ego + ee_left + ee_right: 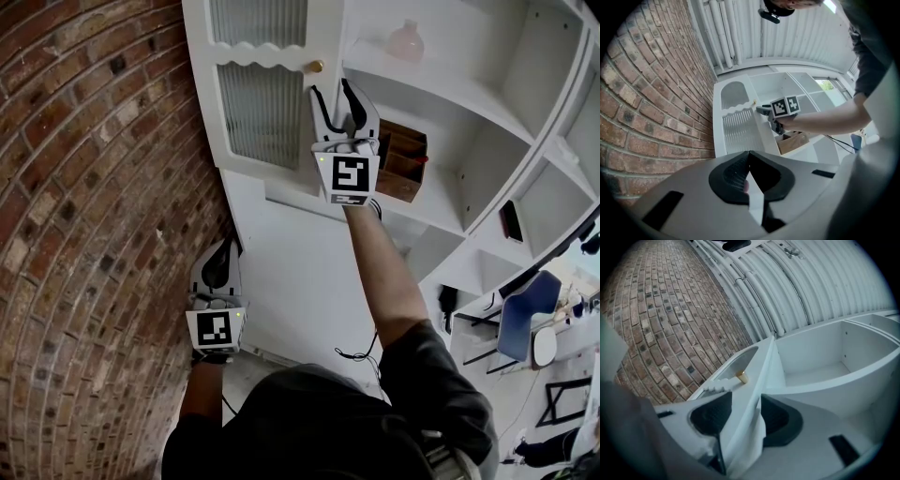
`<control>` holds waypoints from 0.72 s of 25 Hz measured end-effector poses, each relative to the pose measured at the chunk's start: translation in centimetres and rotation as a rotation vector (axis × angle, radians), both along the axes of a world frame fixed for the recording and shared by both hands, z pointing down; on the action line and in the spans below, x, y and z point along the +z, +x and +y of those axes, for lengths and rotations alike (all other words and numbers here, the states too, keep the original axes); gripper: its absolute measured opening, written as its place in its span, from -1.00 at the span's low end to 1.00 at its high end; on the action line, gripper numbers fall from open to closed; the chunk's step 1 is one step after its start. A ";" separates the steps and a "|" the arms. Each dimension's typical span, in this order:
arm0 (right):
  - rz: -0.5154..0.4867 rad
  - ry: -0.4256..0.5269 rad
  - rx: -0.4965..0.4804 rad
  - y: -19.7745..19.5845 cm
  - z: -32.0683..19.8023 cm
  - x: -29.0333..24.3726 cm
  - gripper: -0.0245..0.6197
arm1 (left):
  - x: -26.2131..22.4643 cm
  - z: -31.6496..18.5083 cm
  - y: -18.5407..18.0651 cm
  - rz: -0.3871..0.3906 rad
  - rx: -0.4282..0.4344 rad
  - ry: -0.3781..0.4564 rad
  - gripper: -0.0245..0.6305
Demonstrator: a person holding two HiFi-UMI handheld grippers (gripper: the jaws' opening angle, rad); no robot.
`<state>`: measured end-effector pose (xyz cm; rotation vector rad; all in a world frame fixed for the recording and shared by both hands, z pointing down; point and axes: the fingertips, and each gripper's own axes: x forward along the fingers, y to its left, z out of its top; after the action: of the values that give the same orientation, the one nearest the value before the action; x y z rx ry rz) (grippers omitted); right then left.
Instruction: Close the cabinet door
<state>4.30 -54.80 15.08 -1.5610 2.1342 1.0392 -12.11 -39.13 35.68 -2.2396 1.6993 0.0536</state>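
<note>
Got the left gripper (228, 248) idling low, jaws pressed together, and the right gripper (330, 89) pinching the cabinet door (262, 112) by its upright free edge under the knob (316, 66), with the open compartment (441, 47) just to its right.

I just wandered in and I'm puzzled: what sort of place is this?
Probably a studio or workshop room rather than a home: a bare brick wall, a white shelf unit with its door standing open, and a blue chair further back.
</note>
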 end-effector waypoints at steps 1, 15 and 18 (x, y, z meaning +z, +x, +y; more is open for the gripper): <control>0.000 0.000 0.000 0.1 -0.1 0.0 -0.36 | 0.0 -0.1 0.0 0.001 0.000 0.003 -0.92; 0.000 -0.001 -0.003 0.4 -1.2 0.0 -0.36 | 0.0 -1.2 0.4 -0.001 0.009 -0.002 -0.92; -0.002 0.003 -0.006 0.5 -1.2 0.0 -0.36 | 0.1 -1.3 0.4 0.001 0.003 -0.011 -0.92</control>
<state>4.77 -56.04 15.07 -1.5532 2.1334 1.0383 -11.75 -40.46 35.79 -2.2502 1.7006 0.0466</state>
